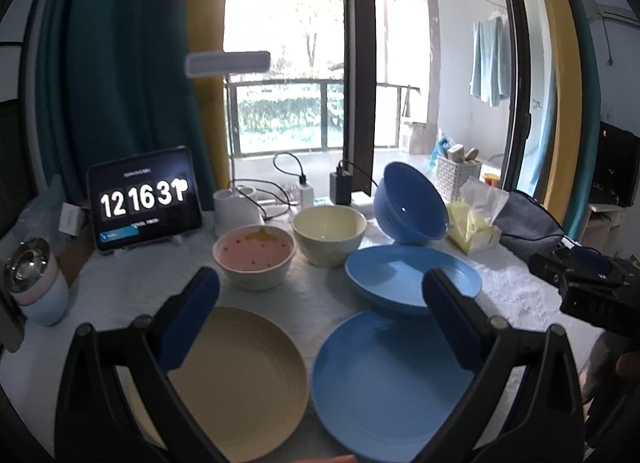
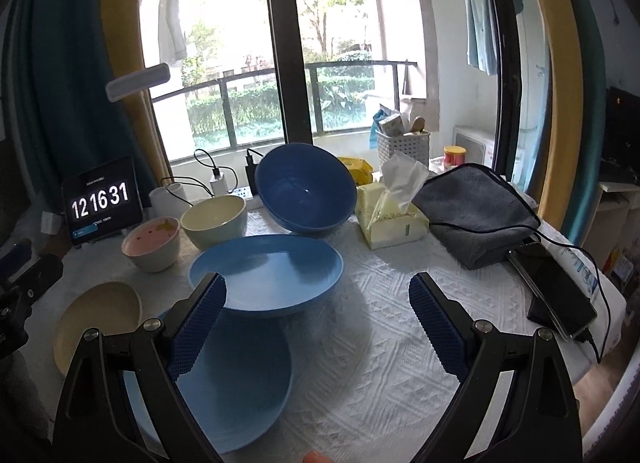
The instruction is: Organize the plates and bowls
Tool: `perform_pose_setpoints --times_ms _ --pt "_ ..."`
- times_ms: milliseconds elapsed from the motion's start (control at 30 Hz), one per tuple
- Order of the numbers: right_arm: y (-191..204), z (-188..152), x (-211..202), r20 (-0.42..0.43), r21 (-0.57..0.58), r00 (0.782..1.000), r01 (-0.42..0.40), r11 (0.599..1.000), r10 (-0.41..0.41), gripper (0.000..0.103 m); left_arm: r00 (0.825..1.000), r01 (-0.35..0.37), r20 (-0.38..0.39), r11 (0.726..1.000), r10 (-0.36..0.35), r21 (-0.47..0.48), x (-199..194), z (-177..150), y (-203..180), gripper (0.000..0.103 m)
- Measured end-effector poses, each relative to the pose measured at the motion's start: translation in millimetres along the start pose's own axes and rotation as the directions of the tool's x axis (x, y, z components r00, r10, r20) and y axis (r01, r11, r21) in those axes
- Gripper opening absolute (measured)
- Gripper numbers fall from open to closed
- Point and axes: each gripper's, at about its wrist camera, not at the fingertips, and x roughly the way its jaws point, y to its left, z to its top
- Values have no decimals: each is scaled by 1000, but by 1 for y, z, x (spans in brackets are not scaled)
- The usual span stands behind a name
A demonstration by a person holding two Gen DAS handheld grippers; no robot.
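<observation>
Both grippers' jaws gape wide, empty — the left gripper (image 1: 320, 303) hangs nearer the round cream plastic plate (image 1: 236, 379), low-left of centre.

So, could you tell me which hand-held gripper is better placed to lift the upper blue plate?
Right hand-held gripper, probably: open, with the upper blue plate just ahead of its fingers.

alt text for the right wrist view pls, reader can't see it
The open right gripper hovers empty over a white tablecloth, with two light blue plates overlapping just ahead and to its left. Behind them a dark blue bowl sits tilted, beside a cream bowl and a pink bowl; a cream plate lies at left.
</observation>
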Motion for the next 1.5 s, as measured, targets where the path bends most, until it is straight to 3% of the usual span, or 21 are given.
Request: perform_pose_setpoints --times_ms 500,733,1000,1233,1300,1433,1500 --pt "-21 15 76 -75 24 996 -44 999 46 95 990 22 -141 1000 -20 9 77 9 -18 102" --pt "-30 10 108 -147 60 985 -79 995 87 95 966 64 -251 998 -62 0 116 1 -35 101" --pt "-38 -1 136 -238 107 965 -89 990 112 84 939 94 -330 995 -99 -33 149 -6 -44 101" --pt "-40 -8 152 -291 142 946 -107 984 145 74 917 102 -382 993 -116 -57 162 -11 -46 83" --pt "-40 -10 155 -303 153 940 -115 982 157 68 911 104 -394 992 -121 -65 164 -13 -46 77" --pt "-39 -13 159 -317 169 931 -131 977 180 57 888 124 -435 989 -149 -85 169 -19 -48 55" --pt "-38 -13 159 -317 164 930 -139 977 186 50 881 134 -445 987 -162 -94 170 -21 -49 52"
